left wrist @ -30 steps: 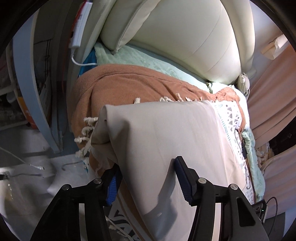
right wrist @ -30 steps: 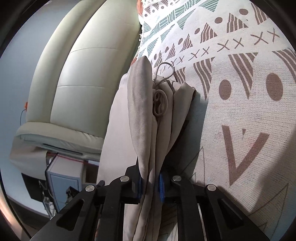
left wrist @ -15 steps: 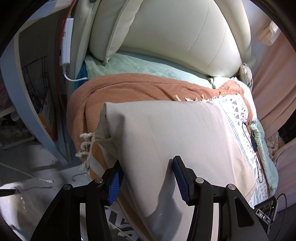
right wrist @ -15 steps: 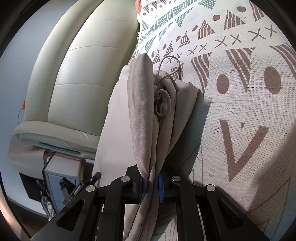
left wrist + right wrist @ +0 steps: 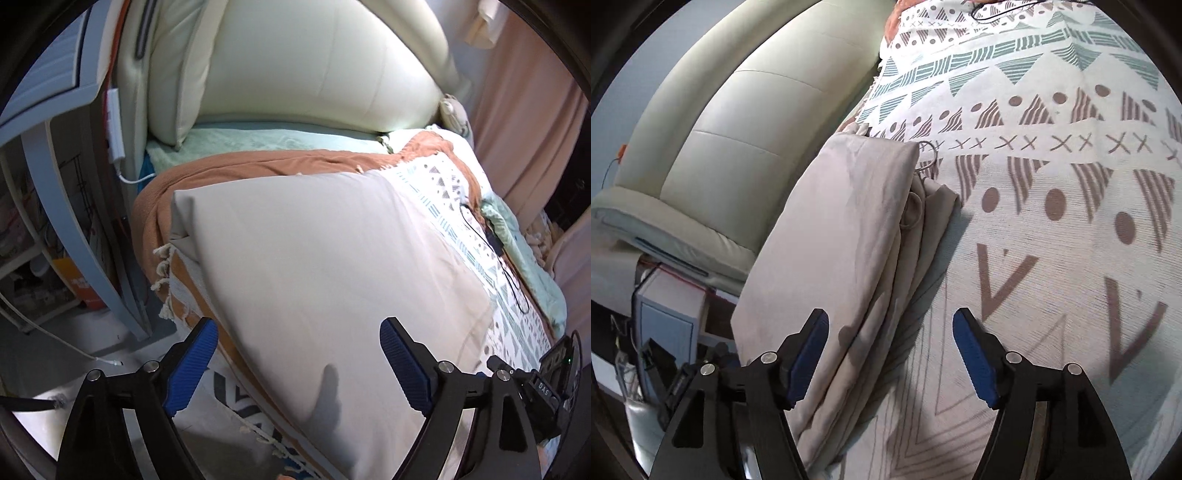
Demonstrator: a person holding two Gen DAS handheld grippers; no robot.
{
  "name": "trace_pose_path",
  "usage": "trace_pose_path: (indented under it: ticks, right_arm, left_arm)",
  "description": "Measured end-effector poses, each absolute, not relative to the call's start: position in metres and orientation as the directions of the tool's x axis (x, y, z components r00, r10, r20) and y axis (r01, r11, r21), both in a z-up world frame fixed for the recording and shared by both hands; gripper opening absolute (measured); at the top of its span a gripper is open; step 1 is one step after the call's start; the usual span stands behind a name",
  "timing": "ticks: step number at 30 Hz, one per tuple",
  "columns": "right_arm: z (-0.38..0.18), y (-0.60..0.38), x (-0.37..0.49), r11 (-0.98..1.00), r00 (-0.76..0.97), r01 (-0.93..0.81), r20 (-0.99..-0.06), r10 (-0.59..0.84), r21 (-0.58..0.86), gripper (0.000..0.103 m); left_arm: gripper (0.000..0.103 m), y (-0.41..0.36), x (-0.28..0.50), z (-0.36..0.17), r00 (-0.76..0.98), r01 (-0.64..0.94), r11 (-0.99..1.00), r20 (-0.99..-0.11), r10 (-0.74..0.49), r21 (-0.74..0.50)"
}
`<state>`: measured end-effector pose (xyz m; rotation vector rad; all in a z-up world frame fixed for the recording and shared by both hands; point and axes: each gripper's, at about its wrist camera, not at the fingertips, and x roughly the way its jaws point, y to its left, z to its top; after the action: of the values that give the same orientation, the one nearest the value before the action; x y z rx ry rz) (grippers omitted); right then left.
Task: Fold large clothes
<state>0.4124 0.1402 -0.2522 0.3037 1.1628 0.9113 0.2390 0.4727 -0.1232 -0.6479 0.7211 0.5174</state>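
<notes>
A folded beige garment (image 5: 317, 258) lies flat on a patterned blanket (image 5: 443, 195) spread over a sofa. In the left wrist view my left gripper (image 5: 299, 354) hovers over the garment's near edge, its jaws opening wide, the blue pads (image 5: 402, 365) clear of the cloth. In the right wrist view the same beige garment (image 5: 842, 236) shows its stacked folded edges and a drawstring loop (image 5: 929, 155). My right gripper (image 5: 890, 354) is above that edge, jaws opening, the cloth lying below them and not pinched.
A cream sofa back (image 5: 317, 66) and cushion (image 5: 177, 70) rise behind. An orange throw (image 5: 240, 166) and a mint cover (image 5: 258, 140) lie under the blanket. A black cable (image 5: 491, 243) runs across the blanket at right. A grey frame (image 5: 74, 221) and floor clutter stand at left.
Both grippers have let go of the beige garment and spread their jaws. Both have pulled back and up from it, and the garment now lies flat on the blanket.
</notes>
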Motion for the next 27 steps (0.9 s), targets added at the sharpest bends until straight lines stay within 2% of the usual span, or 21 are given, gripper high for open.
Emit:
trace_pose_path:
  ticks: [2,4,8,15,27]
  right_arm:
    - [-0.245,0.134,0.407,0.629,0.113,-0.485,-0.670,0.733,0.607,0.079]
    - [-0.237,0.123,0.403,0.640,0.132,-0.503,-0.680,0.722,0.582,0.083]
    - [-0.218,0.097,0.392,0.654,0.171,-0.528,-0.686,0.707,0.542,0.103]
    - [-0.182,0.051,0.368,0.691,0.245,-0.533,-0.693,0.678,0.488,0.103]
    - [-0.141,-0.027,0.315,0.771,0.402,-0.497,-0.682,0.611,0.398,0.103]
  left_arm:
    - [0.093,0.464,0.238,-0.116,0.654,-0.614,0.706,-0.729,0.203,-0.353]
    - [0.094,0.454,0.238,-0.108,0.662,-0.597,0.725,-0.720,0.206,-0.342]
    - [0.097,0.436,0.234,-0.095,0.689,-0.569,0.740,-0.699,0.192,-0.358]
    - [0.102,0.400,0.223,-0.071,0.735,-0.517,0.768,-0.656,0.172,-0.379]
    - [0.102,0.335,0.201,-0.037,0.797,-0.389,0.851,-0.592,0.119,-0.352]
